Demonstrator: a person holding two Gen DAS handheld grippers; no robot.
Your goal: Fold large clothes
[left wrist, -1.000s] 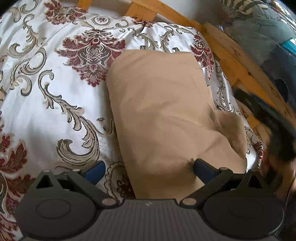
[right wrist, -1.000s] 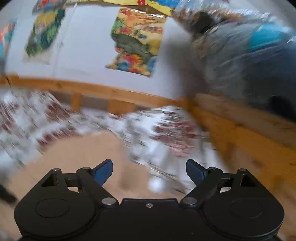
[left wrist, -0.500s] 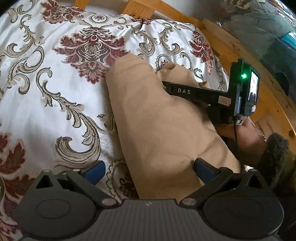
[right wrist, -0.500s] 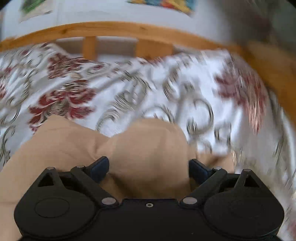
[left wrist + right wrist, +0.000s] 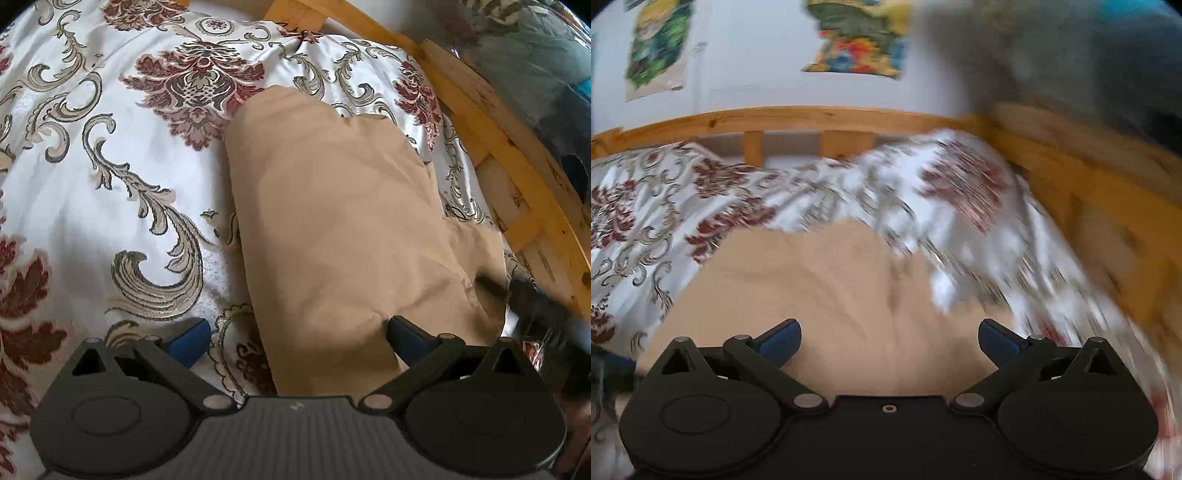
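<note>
A tan folded garment (image 5: 332,229) lies on a white bedspread with red and grey floral pattern (image 5: 92,184). My left gripper (image 5: 297,338) is open just above the garment's near end, its right finger over the cloth and its left finger over the bedspread. My right gripper (image 5: 888,338) is open and empty above the same garment (image 5: 831,295), which fills the lower middle of the blurred right wrist view. In the left wrist view the right gripper (image 5: 532,295) shows as a dark blur at the garment's right edge.
A wooden bed frame (image 5: 498,147) runs along the right and far side of the bed, also in the right wrist view (image 5: 820,118). A wall with colourful posters (image 5: 857,40) stands behind. Dark bagged bundles (image 5: 535,55) sit beyond the right rail.
The right gripper reached over the garment's far right part half a second ago, then pulled back to the right edge. The garment's far right corner now lies a little uneven. The left gripper stayed still.
</note>
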